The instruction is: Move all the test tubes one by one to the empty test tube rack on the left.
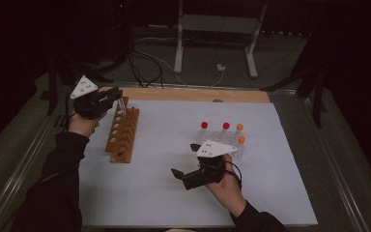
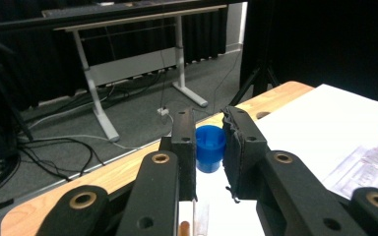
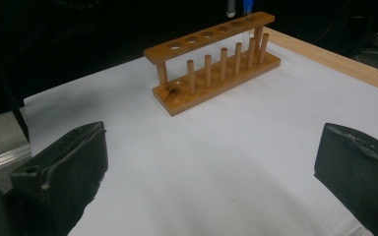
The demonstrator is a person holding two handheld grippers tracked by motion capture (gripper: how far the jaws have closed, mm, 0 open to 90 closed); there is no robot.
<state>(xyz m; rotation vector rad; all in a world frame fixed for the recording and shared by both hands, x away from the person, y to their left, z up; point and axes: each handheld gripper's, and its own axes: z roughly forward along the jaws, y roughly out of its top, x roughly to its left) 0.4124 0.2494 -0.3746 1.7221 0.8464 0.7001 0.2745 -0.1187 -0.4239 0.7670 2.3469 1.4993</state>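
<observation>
My left gripper [image 1: 112,98] hangs over the far end of the wooden tube rack [image 1: 122,130]. It is shut on a clear test tube [image 1: 121,104] with a blue cap [image 2: 210,147]. In the left gripper view the cap sits between the black pads [image 2: 184,147], and the glass runs down below them. My right gripper [image 1: 186,160] rests low over the white sheet near the front, open, with nothing between its fingers [image 3: 69,167]. In the right gripper view the rack [image 3: 211,64] stands ahead with its holes bare, and a tube's rounded tip [image 3: 231,8] hangs above its far end.
A clear rack [image 1: 221,139] holding red-capped and orange-capped tubes stands right of centre, just beyond my right hand. A white sheet [image 1: 174,125] covers the wooden table, whose far edge [image 1: 198,94] shows bare. Cables and a table frame lie on the floor beyond.
</observation>
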